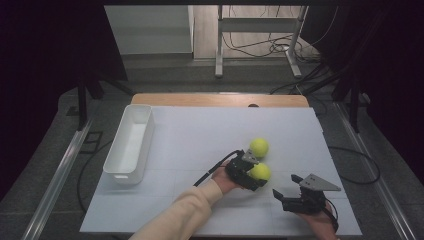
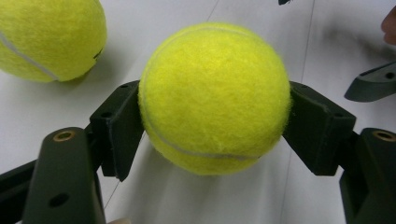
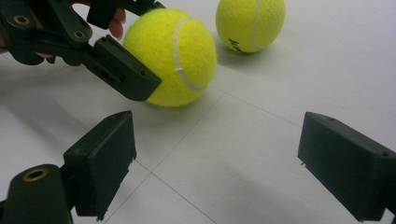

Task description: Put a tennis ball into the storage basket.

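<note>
A yellow tennis ball rests on the white table surface, and my left gripper is shut on it, one black pad pressed against each side. The same ball shows in the right gripper view with a left finger against it. A second tennis ball lies loose just beyond it. My right gripper stands open a little to the right of the held ball, with only bare table between its pads.
A long white bin stands empty at the left of the white table cover. A wooden table edge runs along the back. Cables trail from both grippers.
</note>
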